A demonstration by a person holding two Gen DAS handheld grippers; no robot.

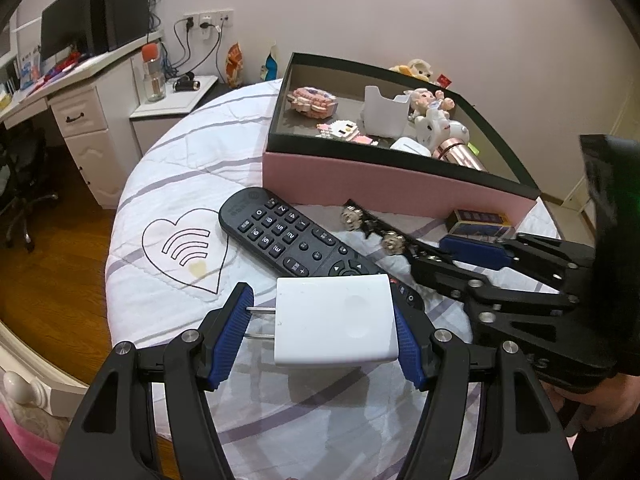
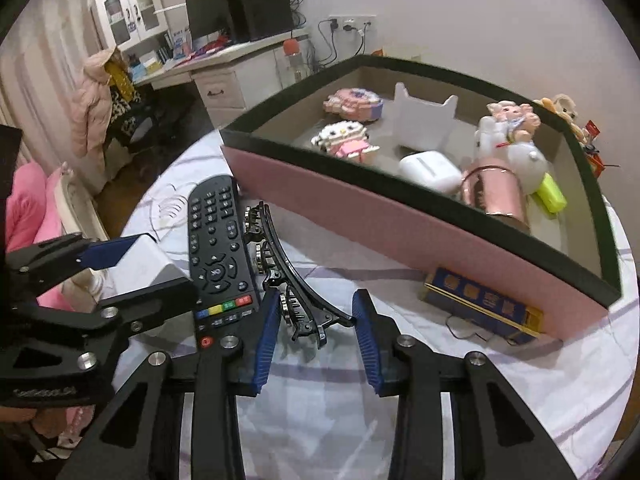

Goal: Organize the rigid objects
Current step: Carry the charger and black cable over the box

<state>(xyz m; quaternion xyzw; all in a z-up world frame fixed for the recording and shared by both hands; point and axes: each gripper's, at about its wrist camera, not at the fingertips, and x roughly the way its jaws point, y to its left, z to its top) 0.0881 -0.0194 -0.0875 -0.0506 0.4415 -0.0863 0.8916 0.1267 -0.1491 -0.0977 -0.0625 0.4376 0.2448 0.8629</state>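
Note:
My left gripper (image 1: pixel 324 320) is shut on a white charger plug (image 1: pixel 334 320), its metal prongs pointing left, held over the bed near the black remote (image 1: pixel 296 240). My right gripper (image 2: pixel 316 320) is open around the near end of a black hair clip (image 2: pixel 288 264) that lies beside the remote (image 2: pixel 218 248). The right gripper also shows in the left wrist view (image 1: pixel 472 252), and the left gripper with the plug (image 2: pixel 144 264) shows at the left of the right wrist view. A pink box with a black rim (image 1: pixel 384 184) stands behind.
The box (image 2: pixel 400 224) holds toy figures, a white earbud case (image 2: pixel 430 170), a pink-gold cylinder (image 2: pixel 496 192) and a white holder. A blue and gold small box (image 2: pixel 480 304) lies against its front wall. A desk and chair stand off the bed's left.

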